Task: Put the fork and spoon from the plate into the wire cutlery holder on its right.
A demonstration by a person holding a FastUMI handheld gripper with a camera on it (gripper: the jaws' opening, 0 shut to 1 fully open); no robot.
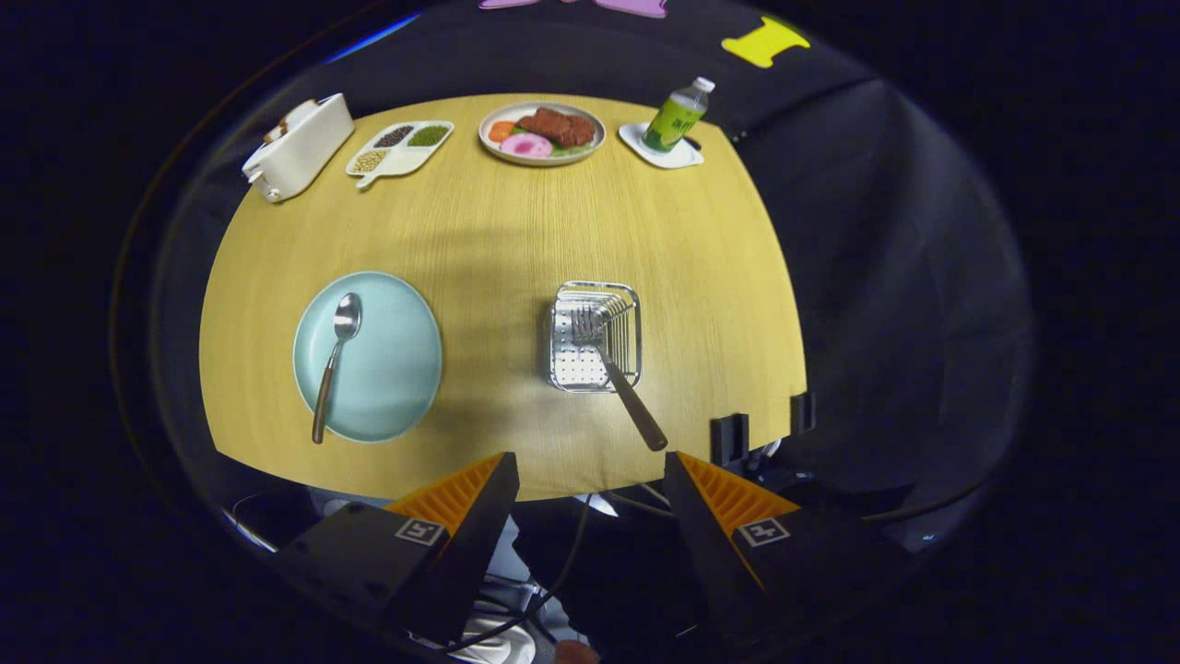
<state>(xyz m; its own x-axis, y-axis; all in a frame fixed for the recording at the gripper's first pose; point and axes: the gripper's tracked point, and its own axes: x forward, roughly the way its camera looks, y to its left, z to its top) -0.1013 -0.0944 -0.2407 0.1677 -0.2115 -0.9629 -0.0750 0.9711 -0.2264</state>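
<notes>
A: From the gripper view, where do things stand?

B: The tool (pixel 590 480) hangs high over the near edge of the desk (pixel 498 231), its fingers spread wide with nothing between them. The fork (pixel 613 373) is already in the wire cutlery holder (pixel 595 337), tines down in the basket and handle leaning out over the near rim toward the fingers.

A: And the spoon?

B: The spoon (pixel 334 360) lies on the pale blue plate (pixel 387 360), to the left of the holder and well apart from it. Its bowl points away from the tool; its brown handle runs past the plate's near rim onto the desk.

A: So which step is this?

B: I'd judge the fork half done and the spoon half just starting. The tool sits nearer the holder than the plate.

A: What does the next move ask for?

B: Swing left and come down over the spoon's handle, fingers either side of it. The handle lies low, so the approach probably needs to be steep. The dishes, bottle (pixel 678 115) and white box (pixel 300 148) at the far edge are out of the way.
</notes>
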